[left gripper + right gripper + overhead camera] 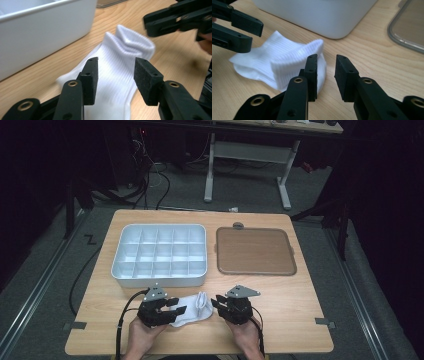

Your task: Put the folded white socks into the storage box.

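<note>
The white sock (192, 308) lies on the desk (300, 295) just in front of the grey divided tray (159, 276), between both tongs. The left tongs (116, 75) are released, jaws straddling the sock's body without pressing it. The right tongs (326, 72) are released beside the cuff. Risk, as I judge it: a shallow pinch catches one layer, and the sock unfolds or drags. The tray's compartments look empty; the brown lid (255, 251) right of the tray carries nothing.

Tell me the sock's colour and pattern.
The sock is plain white with fine ribbing, clearest in the left gripper view.
</note>
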`<state>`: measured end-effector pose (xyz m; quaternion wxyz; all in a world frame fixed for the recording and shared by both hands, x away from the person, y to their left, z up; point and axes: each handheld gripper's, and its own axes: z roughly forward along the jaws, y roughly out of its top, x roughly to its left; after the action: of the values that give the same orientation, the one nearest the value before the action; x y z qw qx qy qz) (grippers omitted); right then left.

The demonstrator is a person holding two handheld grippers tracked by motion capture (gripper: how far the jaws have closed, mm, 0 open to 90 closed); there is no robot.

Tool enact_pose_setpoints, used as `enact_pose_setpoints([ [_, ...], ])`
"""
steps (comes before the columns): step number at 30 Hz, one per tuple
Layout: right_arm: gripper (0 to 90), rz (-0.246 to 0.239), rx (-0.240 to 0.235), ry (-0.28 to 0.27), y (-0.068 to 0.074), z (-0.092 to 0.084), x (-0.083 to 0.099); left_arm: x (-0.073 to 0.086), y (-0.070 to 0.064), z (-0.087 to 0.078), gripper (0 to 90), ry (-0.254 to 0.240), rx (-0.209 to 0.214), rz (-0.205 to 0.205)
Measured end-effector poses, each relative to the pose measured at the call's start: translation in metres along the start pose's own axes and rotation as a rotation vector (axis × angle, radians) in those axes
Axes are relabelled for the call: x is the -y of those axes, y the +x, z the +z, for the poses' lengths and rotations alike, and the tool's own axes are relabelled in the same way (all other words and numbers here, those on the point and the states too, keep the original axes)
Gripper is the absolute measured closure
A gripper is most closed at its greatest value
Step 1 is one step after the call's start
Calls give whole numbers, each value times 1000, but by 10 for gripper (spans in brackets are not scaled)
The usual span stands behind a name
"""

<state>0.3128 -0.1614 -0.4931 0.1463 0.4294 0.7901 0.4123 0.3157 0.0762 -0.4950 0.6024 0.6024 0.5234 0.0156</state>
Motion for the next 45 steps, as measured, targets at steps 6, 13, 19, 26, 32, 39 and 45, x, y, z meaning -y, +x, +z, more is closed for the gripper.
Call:
enact_pose_setpoints([
  [6,740,-55,-8,-6,10,-5,-10,6,9,-5,555,-2,-45,16],
  [13,743,-112,-35,13,26,1,-18,13,14,-5,551,6,-63,8],
  [19,737,-146,-56,43,36,10,-19,18,16,-3,540,15,-72,11],
  [26,732,-153,-45,110,34,27,-9,22,18,0,532,19,-83,14],
  [32,838,-144,-35,121,27,29,1,24,18,1,529,21,-94,24],
  [39,845,-159,-10,58,28,16,1,32,19,6,538,52,-149,52],
  [45,845,-159,24,75,26,12,8,35,18,8,551,39,-157,66],
])
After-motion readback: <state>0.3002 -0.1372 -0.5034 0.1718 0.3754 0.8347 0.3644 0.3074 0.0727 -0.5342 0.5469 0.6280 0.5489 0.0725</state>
